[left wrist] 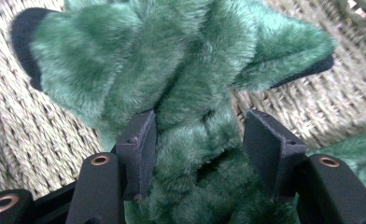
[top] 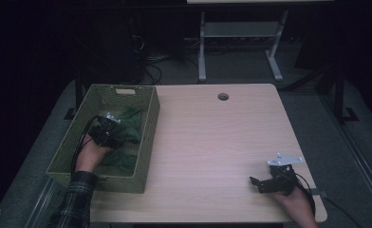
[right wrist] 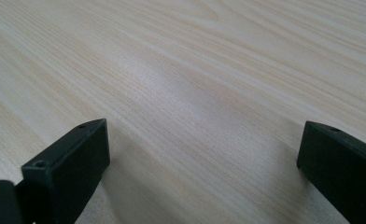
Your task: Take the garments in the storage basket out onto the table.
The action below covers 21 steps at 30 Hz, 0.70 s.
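Observation:
A green furry cloth (top: 132, 121) lies bunched inside a woven green basket (top: 148, 137) at the table's left side. My left gripper (top: 114, 127) reaches down into the basket over the cloth. In the left gripper view a thick fold of the cloth (left wrist: 172, 60) runs between the jaws of the left gripper (left wrist: 197, 126), which stand well apart. The left pad touches the fur and a sliver of basket weave (left wrist: 41, 135) shows beside the right pad. My right gripper (top: 256, 183) rests low near the table's front right edge, open, with bare wood between the jaws of the right gripper (right wrist: 202, 135).
The light wooden table (top: 212, 137) has a round cable hole (top: 223, 97) near its far edge. Behind the table stand a white desk frame (top: 241, 38) and cables on a dark floor. A plaid sleeve (top: 77, 194) enters at the bottom left.

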{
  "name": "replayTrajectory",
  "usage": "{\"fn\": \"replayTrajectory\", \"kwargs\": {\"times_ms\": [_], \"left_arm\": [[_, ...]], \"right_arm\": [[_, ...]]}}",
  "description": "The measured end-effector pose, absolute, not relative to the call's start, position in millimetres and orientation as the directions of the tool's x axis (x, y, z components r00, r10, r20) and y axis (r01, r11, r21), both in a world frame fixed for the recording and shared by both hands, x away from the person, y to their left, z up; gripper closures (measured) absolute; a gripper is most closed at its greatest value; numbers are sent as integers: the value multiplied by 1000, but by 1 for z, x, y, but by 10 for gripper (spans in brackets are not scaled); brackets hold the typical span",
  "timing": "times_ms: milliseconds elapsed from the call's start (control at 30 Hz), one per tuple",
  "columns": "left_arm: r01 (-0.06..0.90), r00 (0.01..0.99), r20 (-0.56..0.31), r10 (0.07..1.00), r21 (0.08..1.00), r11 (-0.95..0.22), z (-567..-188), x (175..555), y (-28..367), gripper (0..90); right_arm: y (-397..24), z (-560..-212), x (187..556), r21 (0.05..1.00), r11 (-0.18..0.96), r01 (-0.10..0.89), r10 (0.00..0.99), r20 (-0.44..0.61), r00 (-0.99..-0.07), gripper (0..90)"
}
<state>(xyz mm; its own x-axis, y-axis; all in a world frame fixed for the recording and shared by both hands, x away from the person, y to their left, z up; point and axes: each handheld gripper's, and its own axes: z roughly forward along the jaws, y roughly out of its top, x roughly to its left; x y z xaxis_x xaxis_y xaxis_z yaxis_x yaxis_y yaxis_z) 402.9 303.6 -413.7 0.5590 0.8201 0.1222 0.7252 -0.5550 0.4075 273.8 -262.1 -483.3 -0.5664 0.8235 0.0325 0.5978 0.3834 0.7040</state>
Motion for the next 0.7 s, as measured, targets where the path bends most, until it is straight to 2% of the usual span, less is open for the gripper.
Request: {"fn": "replayTrajectory", "kwargs": {"times_ms": [200, 267, 333, 500, 700], "left_arm": [[744, 558, 98, 824, 380, -550, -417, 404, 304, 551], [755, 552, 75, 831, 379, -535, -417, 403, 303, 669], [759, 547, 67, 835, 382, -528, -416, 402, 302, 729], [766, 537, 52, 842, 389, -512, -411, 402, 305, 772], [753, 520, 20, 854, 462, -469, -398, 396, 312, 788]], "right_arm": [[-262, -483, 274, 704, 383, 598, 823, 33, -566, 20], [-262, -483, 274, 704, 384, 598, 823, 32, -567, 20], [-262, -483, 274, 704, 384, 598, 823, 32, -567, 20], [-262, -483, 274, 704, 384, 598, 823, 32, -567, 20], [-262, -483, 274, 704, 383, 598, 824, 33, -566, 20]]}}
